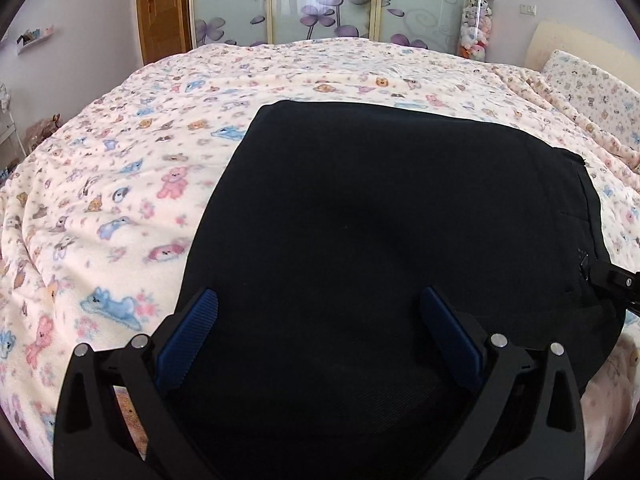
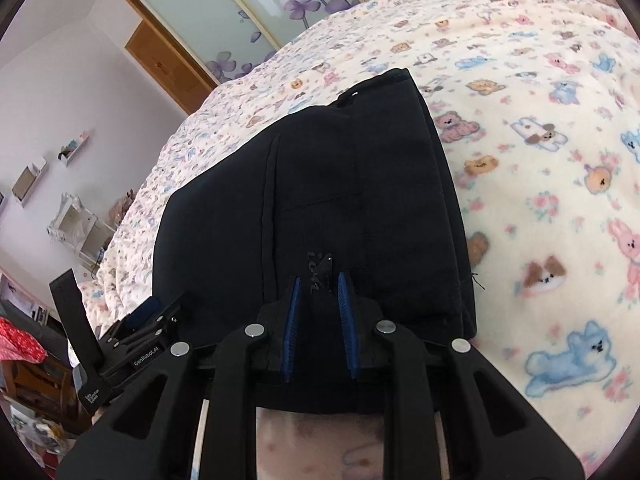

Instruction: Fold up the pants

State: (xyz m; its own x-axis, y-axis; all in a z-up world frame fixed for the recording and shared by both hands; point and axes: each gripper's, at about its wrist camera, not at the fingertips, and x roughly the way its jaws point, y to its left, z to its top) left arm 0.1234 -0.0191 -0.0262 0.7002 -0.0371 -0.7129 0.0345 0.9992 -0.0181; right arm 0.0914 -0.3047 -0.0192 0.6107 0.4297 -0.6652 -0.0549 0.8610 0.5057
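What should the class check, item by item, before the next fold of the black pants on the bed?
1. Black pants lie folded on the blanket: ok.
2. Left hand-held gripper open above the pants: ok.
3. Right hand-held gripper pinching fabric near the logo: cannot tell.
4. Top layer free of big wrinkles: ok.
5. Folded edges aligned: cannot tell, near edge hidden.

The pants [image 1: 384, 220] are plain black. The blanket [image 1: 120, 208] is cream, printed with pink, blue and tan bears and puppies and small pink flowers. Both grippers, left [image 1: 320, 316] and right [image 2: 318, 300], are black with blue ribbed pads [image 1: 192, 340]. The wardrobe doors [image 1: 328, 0] are frosted pale green with purple flowers; the door [image 1: 162, 8] is orange-brown wood.
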